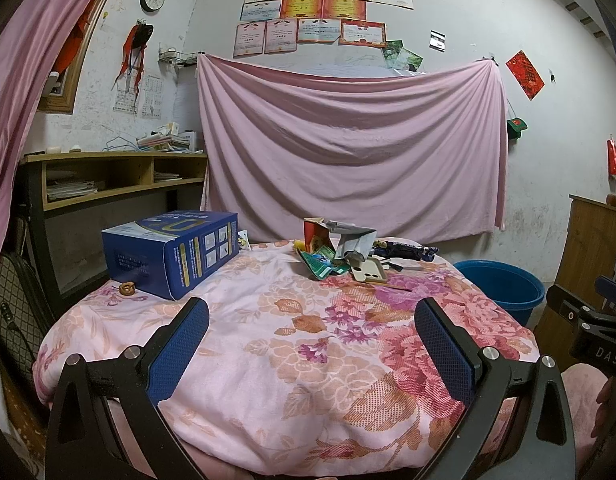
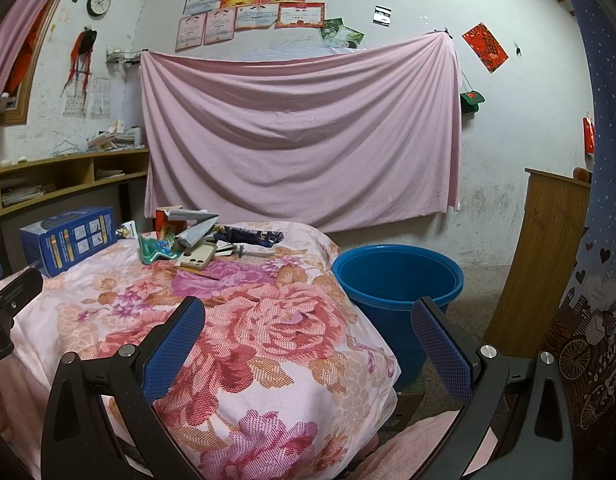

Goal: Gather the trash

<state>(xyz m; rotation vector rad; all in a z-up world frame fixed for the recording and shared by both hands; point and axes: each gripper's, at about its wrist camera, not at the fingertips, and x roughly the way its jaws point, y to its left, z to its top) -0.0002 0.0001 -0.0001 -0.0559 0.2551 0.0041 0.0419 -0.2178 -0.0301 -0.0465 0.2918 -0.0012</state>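
while both grippers hang over the near edge of a table [image 1: 268, 360] draped in a floral cloth, we hold nothing in either one. our left gripper [image 1: 311, 316] has its blue pads spread wide, with only bare cloth between them. our right gripper [image 2: 308, 316] is spread just as wide, one pad over the cloth and the other over the floor beside the table.

we place everything from the blue bucket [image 2: 395, 280], which stands on the floor just beside the table's right edge, open at the top. the trash [image 1: 343, 252] lies in a small heap on the far part of the table, to the left of the bucket and well apart from both grippers. in the heap we see a red carton [image 1: 313, 232] standing upright, crumpled silver foil [image 1: 353, 242] leaning on it, a green wrapper [image 1: 321, 266] in front, a dark wrapper [image 1: 403, 250] stretching toward the bucket, and a cream phone case [image 1: 369, 272] lying flat at the near side. a thin stick [image 1: 391, 286] lies on the cloth just in front of the case.

farther left of the bucket, past the heap, a blue box [image 1: 172, 252] sits on the table's left side, with a small brown scrap [image 1: 127, 289] touching its near corner. a pink sheet [image 1: 347, 148] hangs on the wall behind the table.
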